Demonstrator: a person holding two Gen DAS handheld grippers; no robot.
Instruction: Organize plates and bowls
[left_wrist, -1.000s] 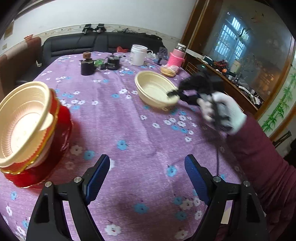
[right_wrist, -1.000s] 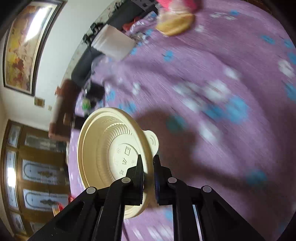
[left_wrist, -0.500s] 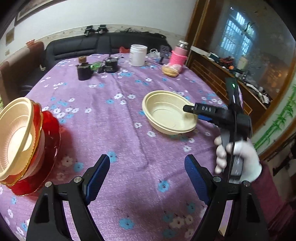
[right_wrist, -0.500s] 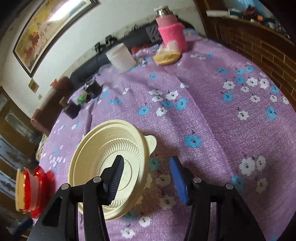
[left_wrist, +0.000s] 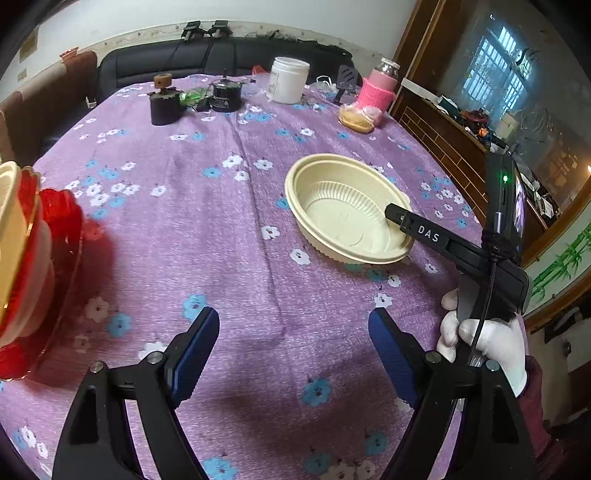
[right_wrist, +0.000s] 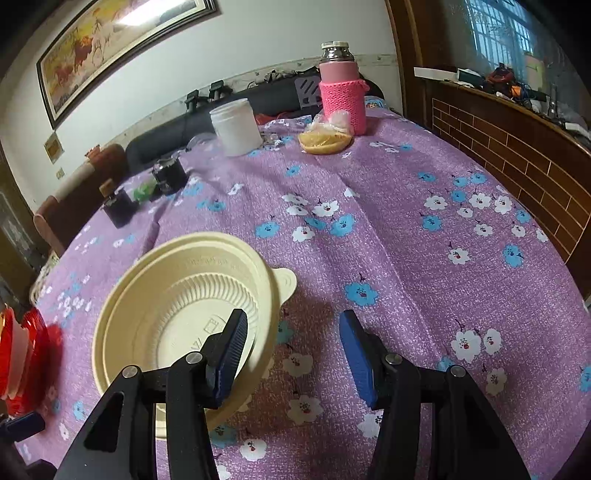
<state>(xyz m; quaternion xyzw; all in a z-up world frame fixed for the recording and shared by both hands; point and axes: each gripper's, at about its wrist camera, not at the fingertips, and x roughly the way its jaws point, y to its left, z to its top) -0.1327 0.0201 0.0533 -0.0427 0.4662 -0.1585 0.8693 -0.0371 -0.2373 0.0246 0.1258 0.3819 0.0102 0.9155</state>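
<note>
A cream plastic bowl rests upright on the purple flowered tablecloth; it also shows in the right wrist view. My right gripper is open, its left finger over the bowl's near rim, its right finger outside it; it shows from the side in the left wrist view. My left gripper is open and empty above bare cloth. A stack of a cream bowl on red dishes stands at the left edge, also in the right wrist view.
At the table's far side stand a white jar, a pink-sleeved flask, a bagged bun, a dark pot and a small dark jar. A sofa lies behind, a wooden cabinet to the right.
My right gripper held the cream bowl shut and tilted, set it down on the cloth, and opened. The left gripper has drifted slightly; the stack sits further left in its view.
</note>
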